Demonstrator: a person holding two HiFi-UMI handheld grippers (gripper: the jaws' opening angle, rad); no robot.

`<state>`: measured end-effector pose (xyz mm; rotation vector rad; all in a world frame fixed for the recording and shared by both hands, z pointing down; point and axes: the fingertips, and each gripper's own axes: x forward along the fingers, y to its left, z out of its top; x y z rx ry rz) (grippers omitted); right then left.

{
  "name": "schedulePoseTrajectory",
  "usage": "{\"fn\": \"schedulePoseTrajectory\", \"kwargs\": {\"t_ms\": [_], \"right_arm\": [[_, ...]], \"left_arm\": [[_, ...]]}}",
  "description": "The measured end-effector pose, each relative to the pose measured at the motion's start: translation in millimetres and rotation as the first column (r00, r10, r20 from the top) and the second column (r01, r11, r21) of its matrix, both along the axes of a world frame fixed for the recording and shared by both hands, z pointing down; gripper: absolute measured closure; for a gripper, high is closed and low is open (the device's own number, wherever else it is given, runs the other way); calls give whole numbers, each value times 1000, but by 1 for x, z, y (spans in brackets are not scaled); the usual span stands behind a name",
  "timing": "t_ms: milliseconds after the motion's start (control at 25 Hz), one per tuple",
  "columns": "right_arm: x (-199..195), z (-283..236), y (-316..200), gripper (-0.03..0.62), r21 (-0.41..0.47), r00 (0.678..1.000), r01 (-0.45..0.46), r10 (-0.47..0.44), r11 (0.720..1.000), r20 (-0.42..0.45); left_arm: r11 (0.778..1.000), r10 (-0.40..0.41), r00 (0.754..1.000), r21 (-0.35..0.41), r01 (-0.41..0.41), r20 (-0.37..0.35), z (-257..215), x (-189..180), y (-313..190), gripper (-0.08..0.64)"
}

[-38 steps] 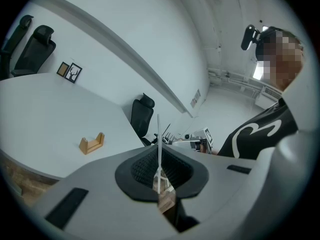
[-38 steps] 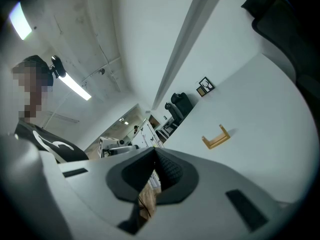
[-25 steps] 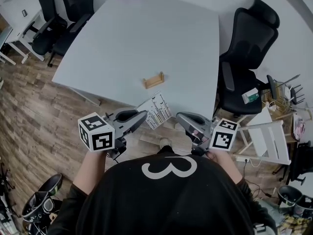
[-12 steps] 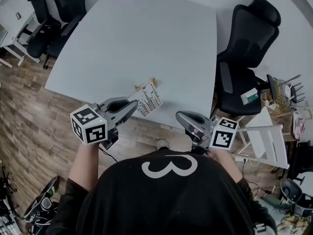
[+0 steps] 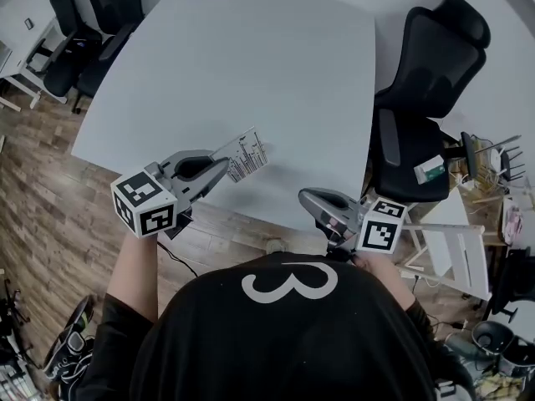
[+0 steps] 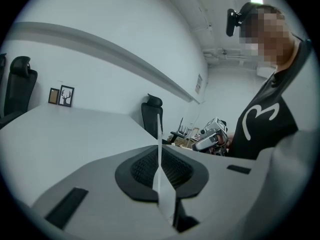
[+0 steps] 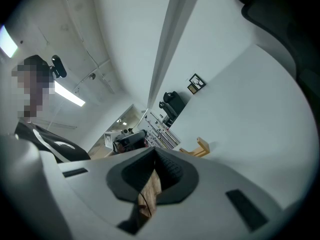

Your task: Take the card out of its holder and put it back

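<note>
A white printed card [image 5: 247, 153] is pinched by one edge in my left gripper [image 5: 224, 164], which is shut on it above the near part of the grey table [image 5: 251, 57]. In the left gripper view the card [image 6: 159, 129] stands edge-on between the dark pads of that gripper [image 6: 159, 151]. The small wooden holder [image 7: 199, 148] lies on the table just beyond the card [image 7: 161, 132] in the right gripper view; the head view hides it behind the card. My right gripper [image 5: 316, 200] hangs off the table's near edge, shut and empty [image 7: 154, 151].
A black office chair [image 5: 426, 82] stands at the table's right side, and more black chairs [image 5: 92, 7] at the far left. A white folding frame [image 5: 447, 241] and clutter sit on the wooden floor to my right.
My left gripper has carried the card from the table's near edge forward over the table, and the card now covers the holder in the head view. The right gripper has barely shifted.
</note>
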<state>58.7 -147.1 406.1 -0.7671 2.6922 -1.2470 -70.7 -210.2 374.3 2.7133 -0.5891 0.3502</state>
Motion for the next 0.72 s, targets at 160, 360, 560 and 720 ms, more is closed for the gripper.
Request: {"fn": "schedulePoseTrajectory", "kwargs": {"t_ms": [160, 360, 560, 720], "right_arm": [[0, 4, -6, 583, -13, 1000, 7, -7, 1000, 5], [5, 9, -13, 583, -39, 1000, 17, -17, 999, 18], [7, 16, -18, 583, -59, 1000, 26, -26, 998, 7], [10, 19, -23, 583, -74, 1000, 26, -26, 997, -9]], "left_arm": [[999, 10, 1000, 35, -10, 18, 1, 0, -11, 535], [995, 29, 998, 92, -35, 58, 9, 5, -21, 535], [987, 81, 990, 127, -96, 118, 18, 6, -31, 535], [986, 86, 986, 129, -105, 143, 26, 3, -43, 535]]}}
